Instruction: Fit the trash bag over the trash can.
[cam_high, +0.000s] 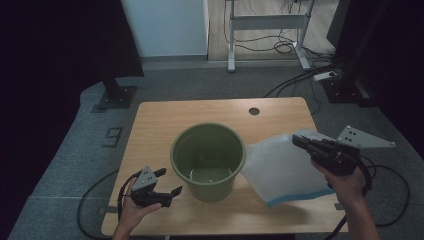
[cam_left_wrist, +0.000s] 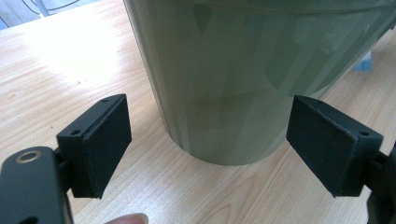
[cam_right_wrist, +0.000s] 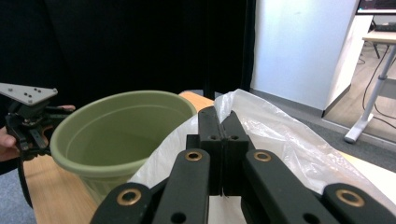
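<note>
On the wooden table (cam_high: 150, 120) from above, the green bucket (cam_high: 208, 160) stands centred, the right gripper (cam_high: 299, 141) clamped on a white plastic bag (cam_high: 277, 167) beside it. Left gripper (cam_left_wrist: 208, 149) view: jaws spread wide, empty, facing the bucket's base. Right gripper view: jaws pressed together on the bag's edge.

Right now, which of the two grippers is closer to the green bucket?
Left. The left gripper sits open beside the green bucket, fingers flanking its base without touching. The right gripper is farther off, shut on the plastic bag.

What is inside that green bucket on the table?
The green bucket looks empty: its bare, shiny bottom shows from above. The near inner wall is hidden behind the rim, so nothing can be told there.
</note>
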